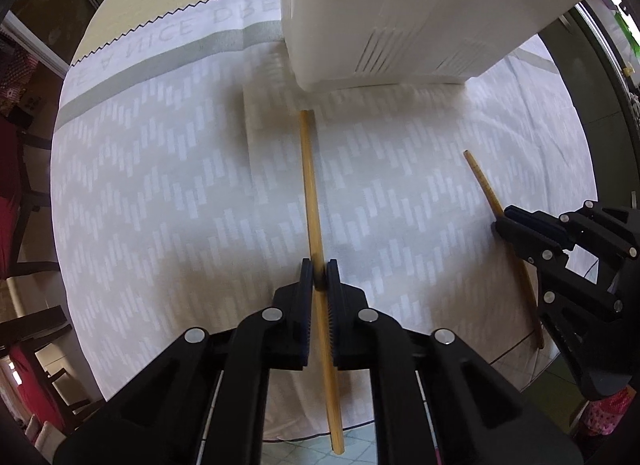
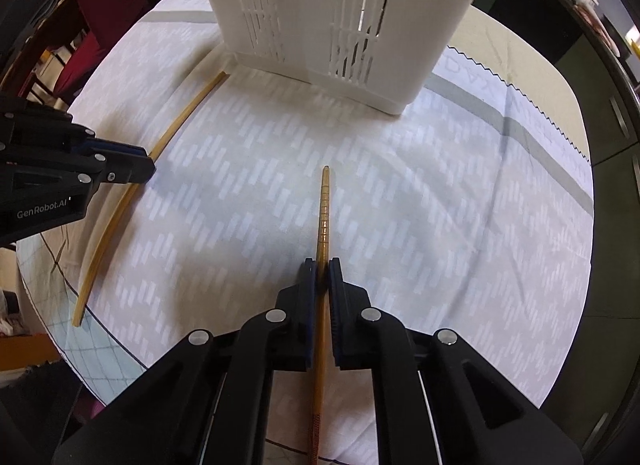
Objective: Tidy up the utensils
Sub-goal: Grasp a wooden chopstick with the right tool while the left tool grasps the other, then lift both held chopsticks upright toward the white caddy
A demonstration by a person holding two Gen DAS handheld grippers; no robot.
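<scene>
Each gripper is shut on one wooden chopstick. My left gripper (image 1: 319, 273) holds a plain chopstick (image 1: 310, 185) that points at the white slotted utensil holder (image 1: 380, 13); the same gripper (image 2: 150, 169) and chopstick (image 2: 176, 123) show at the left of the right wrist view. My right gripper (image 2: 323, 271) holds a chopstick with a ringed tip (image 2: 323, 209), also pointing toward the holder (image 2: 340, 17). This gripper (image 1: 500, 223) and its chopstick (image 1: 482, 181) appear at the right of the left wrist view. Both chopsticks lie low over the cloth.
A white patterned cloth (image 2: 440, 205) with a grey stripe (image 1: 160, 61) and zigzag edge covers the table. The table's edge (image 2: 560, 77) curves behind the holder. Dark furniture (image 1: 32, 193) stands beyond the table's left side.
</scene>
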